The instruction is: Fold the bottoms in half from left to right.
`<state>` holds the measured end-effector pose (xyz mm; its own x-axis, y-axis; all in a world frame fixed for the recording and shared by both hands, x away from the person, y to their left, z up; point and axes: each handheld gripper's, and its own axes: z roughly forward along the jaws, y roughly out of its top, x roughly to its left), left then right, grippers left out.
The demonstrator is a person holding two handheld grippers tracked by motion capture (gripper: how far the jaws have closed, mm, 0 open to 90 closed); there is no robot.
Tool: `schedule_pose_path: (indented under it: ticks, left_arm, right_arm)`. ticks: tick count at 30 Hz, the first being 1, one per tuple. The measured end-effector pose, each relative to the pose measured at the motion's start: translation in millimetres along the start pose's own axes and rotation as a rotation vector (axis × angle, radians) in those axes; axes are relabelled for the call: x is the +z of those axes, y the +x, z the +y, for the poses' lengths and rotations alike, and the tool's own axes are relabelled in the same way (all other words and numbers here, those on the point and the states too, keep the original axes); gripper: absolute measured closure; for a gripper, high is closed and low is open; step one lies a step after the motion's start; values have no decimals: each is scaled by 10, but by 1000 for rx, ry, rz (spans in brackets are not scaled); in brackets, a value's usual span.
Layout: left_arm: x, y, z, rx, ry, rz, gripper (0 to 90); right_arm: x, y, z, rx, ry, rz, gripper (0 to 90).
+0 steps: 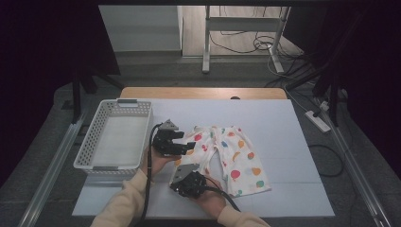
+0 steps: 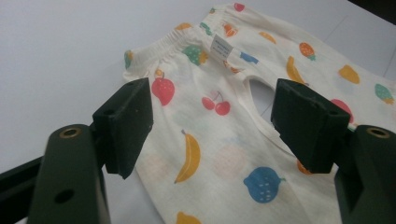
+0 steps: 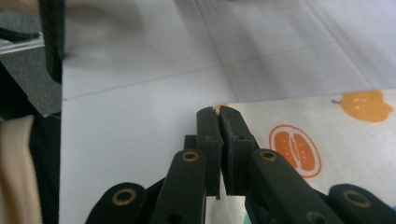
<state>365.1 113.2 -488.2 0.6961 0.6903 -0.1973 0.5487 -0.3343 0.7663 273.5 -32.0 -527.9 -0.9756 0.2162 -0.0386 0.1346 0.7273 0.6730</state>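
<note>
The fruit-print trousers (image 1: 227, 158) lie flat near the middle of the table (image 1: 283, 123), and the right tool (image 3: 219, 114) is closed on their hem corner nearest the front edge, while the left tool (image 2: 212, 121) hovers open above the waistband side, probably to fold them.

grey floor (image 1: 156, 66), cables (image 1: 257, 45), white desk frame (image 1: 243, 23) behind.
</note>
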Motion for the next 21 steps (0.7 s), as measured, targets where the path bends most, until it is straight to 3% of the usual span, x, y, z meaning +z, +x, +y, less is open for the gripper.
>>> schedule_pose_path:
  ticks: [9, 13, 15, 21]
  left_arm:
    - [113, 41, 46, -30, -7, 50, 304]
    - [164, 31, 87, -19, 2, 60, 320]
    - [191, 49, 107, -38, -3, 49, 322]
    - [286, 104, 161, -40, 25, 60, 318]
  right_arm:
    - [-45, -8, -13, -1, -24, 19, 865]
    - [-57, -2, -29, -14, -29, 27, 865]
    - [-71, -3, -43, -15, -29, 29, 866]
    - [-104, 0, -45, -18, -40, 27, 865]
